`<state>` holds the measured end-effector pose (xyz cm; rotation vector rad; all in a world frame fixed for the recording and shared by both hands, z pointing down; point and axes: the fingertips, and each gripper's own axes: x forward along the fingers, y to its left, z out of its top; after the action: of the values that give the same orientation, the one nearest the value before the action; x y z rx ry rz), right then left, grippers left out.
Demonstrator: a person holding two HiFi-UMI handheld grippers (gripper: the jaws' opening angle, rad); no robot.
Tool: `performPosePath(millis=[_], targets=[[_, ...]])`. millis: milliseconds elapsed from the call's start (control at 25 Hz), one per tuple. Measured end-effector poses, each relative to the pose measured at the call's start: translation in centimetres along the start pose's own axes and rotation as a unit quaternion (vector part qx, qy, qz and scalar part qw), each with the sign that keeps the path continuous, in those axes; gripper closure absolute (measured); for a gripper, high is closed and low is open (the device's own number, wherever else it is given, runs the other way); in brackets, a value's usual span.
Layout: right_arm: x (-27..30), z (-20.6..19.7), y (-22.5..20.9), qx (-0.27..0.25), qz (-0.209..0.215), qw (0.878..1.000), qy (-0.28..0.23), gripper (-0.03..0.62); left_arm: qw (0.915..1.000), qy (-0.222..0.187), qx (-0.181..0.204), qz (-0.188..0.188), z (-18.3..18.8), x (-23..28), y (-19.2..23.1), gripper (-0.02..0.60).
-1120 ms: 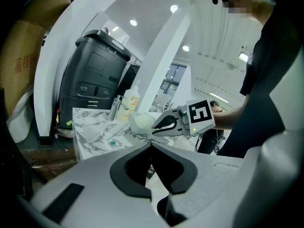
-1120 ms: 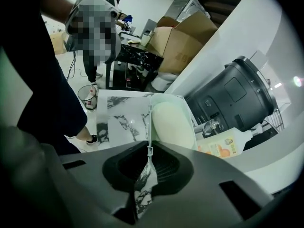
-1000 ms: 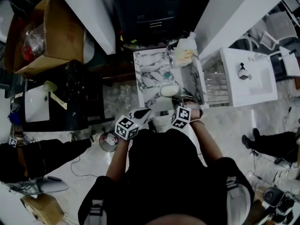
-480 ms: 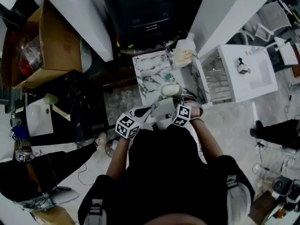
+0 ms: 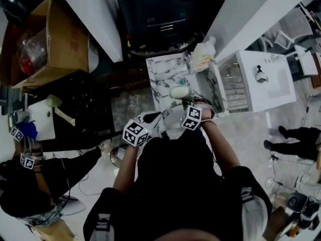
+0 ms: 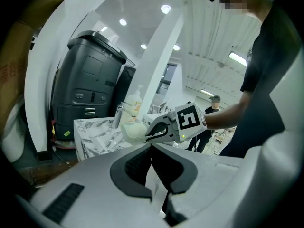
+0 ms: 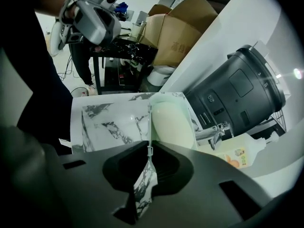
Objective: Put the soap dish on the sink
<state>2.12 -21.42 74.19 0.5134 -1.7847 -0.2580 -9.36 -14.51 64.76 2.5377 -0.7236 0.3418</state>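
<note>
The soap dish (image 7: 172,122) is over the marble sink (image 7: 107,122); I can't tell whether it touches. The right arm reaches forward, and the right claw (image 7: 149,152) is pinched tight on the dish's rim. The left claw (image 6: 152,145) is raised alongside, nearer the body, jaws together and empty.

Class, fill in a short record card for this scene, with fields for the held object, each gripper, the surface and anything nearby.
Held object: pale cream oval soap dish
Right gripper: shut on the dish's thin rim
Left gripper: shut, empty, away from the dish
Surface: white marble-patterned sink top, under the dish; contact cannot be told
Nearby: chrome tap; pale plastic bottle with an orange-printed label
</note>
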Motion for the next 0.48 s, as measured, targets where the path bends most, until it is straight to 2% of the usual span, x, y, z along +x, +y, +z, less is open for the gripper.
performPosePath(millis=[480], targets=[[4.5,2.3,-2.0,-0.036,0.032,0.999,-0.013,0.577,0.9992,-0.014,-0.011,0.036,0.0,-0.2,0.6,0.583]])
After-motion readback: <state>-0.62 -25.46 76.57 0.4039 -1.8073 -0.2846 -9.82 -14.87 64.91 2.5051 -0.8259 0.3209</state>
